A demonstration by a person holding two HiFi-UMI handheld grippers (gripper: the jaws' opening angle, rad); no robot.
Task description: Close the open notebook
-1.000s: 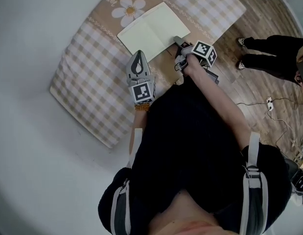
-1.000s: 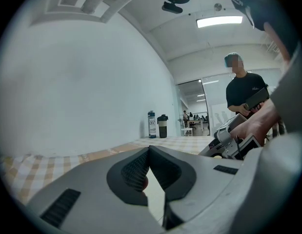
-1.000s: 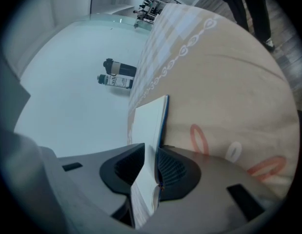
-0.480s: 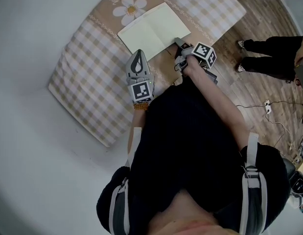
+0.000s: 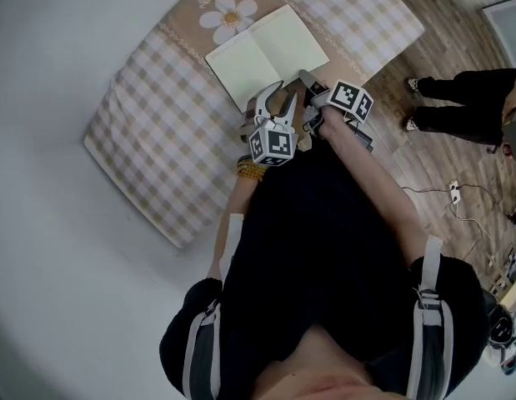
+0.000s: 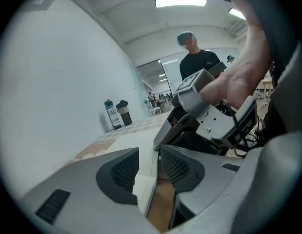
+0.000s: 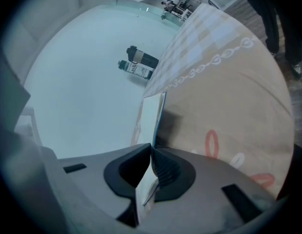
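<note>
The open notebook (image 5: 266, 52) lies with pale blank pages up on a beige checked mat (image 5: 157, 115). My right gripper (image 5: 304, 77) is at its near right corner, shut on the edge of a page (image 7: 153, 116), which stands up thin between the pads. My left gripper (image 5: 279, 95) sits close beside the right one at the notebook's near edge. Its jaws are opening, and the notebook's white corner (image 6: 141, 186) shows in the gap without the pads pressing on it. The right gripper's body (image 6: 204, 116) fills the left gripper view just ahead.
A daisy print (image 5: 228, 15) marks the mat beyond the notebook. Two bottles (image 7: 141, 65) stand by the white wall past the mat. A person in black (image 5: 458, 98) stands on the wooden floor at right, with cables (image 5: 458, 190) nearby.
My left gripper has swung right from the mat's middle to the notebook's near edge beside the right gripper, and its jaws have spread apart. The right gripper has stayed at the corner.
</note>
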